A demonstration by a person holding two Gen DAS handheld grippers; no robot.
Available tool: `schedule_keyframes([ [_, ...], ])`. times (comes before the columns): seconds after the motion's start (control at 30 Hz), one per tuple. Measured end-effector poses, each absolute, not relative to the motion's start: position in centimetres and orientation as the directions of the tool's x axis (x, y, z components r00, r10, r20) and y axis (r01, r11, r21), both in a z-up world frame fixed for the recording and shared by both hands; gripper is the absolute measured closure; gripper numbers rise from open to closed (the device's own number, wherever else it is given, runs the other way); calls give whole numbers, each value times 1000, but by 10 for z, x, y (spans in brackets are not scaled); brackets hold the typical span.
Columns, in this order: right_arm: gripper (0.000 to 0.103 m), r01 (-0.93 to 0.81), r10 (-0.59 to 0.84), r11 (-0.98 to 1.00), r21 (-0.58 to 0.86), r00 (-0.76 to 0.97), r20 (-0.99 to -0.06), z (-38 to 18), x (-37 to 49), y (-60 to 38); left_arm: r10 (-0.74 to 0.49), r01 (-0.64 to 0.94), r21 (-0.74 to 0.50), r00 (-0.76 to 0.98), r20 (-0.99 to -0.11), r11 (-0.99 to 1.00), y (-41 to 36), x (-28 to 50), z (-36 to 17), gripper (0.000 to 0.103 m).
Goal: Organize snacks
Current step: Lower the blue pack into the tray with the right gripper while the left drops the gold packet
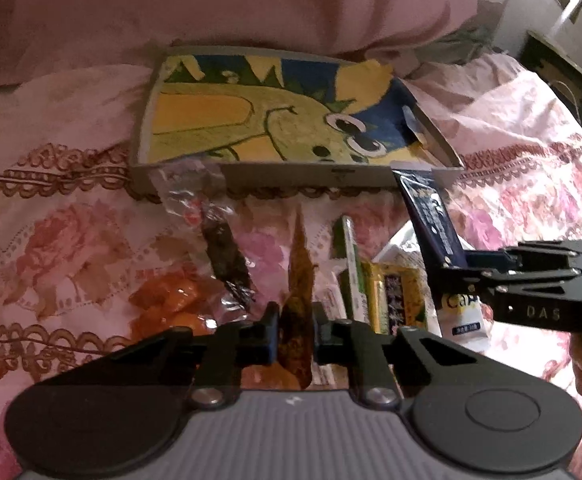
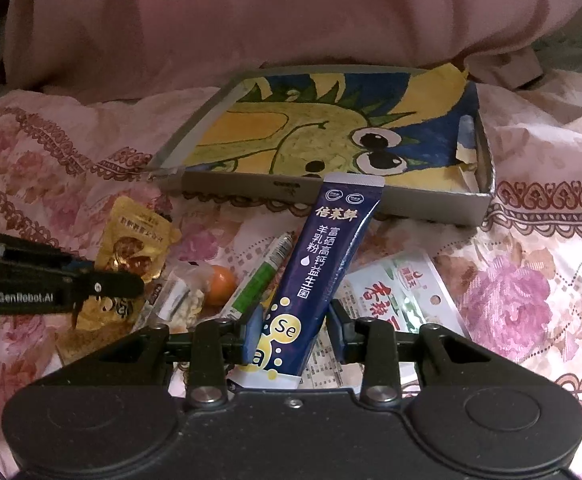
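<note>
A shallow grey box (image 1: 275, 172) (image 2: 431, 204) lined with a yellow-green dinosaur painting lies on the bed, holding no snacks. My left gripper (image 1: 295, 332) is shut on an amber-brown snack packet (image 1: 299, 280), seen edge-on; from the right wrist view it is a yellow packet (image 2: 131, 240). My right gripper (image 2: 295, 332) is shut on a dark blue powder stick (image 2: 323, 264), which also shows in the left wrist view (image 1: 431, 216), its tip near the box's front wall. Loose snacks lie between: an orange sweet (image 2: 221, 278), a green-white stick (image 2: 263, 276), a white-green pouch (image 2: 395, 292).
The floral pink bedspread (image 1: 71, 240) covers the bed, with a pink pillow (image 1: 231, 4) behind the box. A dark wrapped snack (image 1: 227, 256), orange pieces in clear wrap (image 1: 171, 304) and a yellow packet (image 1: 399, 300) lie in front of the left gripper. Furniture stands at the far right (image 1: 563, 68).
</note>
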State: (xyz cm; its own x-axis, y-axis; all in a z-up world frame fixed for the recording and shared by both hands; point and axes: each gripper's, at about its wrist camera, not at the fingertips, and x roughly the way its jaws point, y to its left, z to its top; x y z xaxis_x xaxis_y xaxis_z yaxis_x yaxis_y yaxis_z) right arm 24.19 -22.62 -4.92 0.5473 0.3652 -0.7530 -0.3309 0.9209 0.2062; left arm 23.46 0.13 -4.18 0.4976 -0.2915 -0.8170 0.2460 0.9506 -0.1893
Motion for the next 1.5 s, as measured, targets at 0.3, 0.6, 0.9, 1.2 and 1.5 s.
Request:
schedule_keyframes([
  [0.3,66,-354,376,914,197,561,-737,-46,239,-223,-267,187,-195,552,-790,963,14,234,-32,87],
  [0.6,66,-349,407,909,228,620,-671,-32,246,-228,-322,166,-284,645,-693,944,20,235,-14,87],
  [0.9,66,-210,379,916,341,732,-566,-16,311,-248,-324,110,-362,725,-608,926,18,300,3,87],
  [1.2,66,-52,276,926,375,772,-573,-39,380,-261,-317,59,-413,742,-591,909,7,357,-30,87],
  [1.5,66,-27,235,945,327,753,-615,-70,402,-245,-281,10,-386,703,-653,922,6,376,-66,87],
])
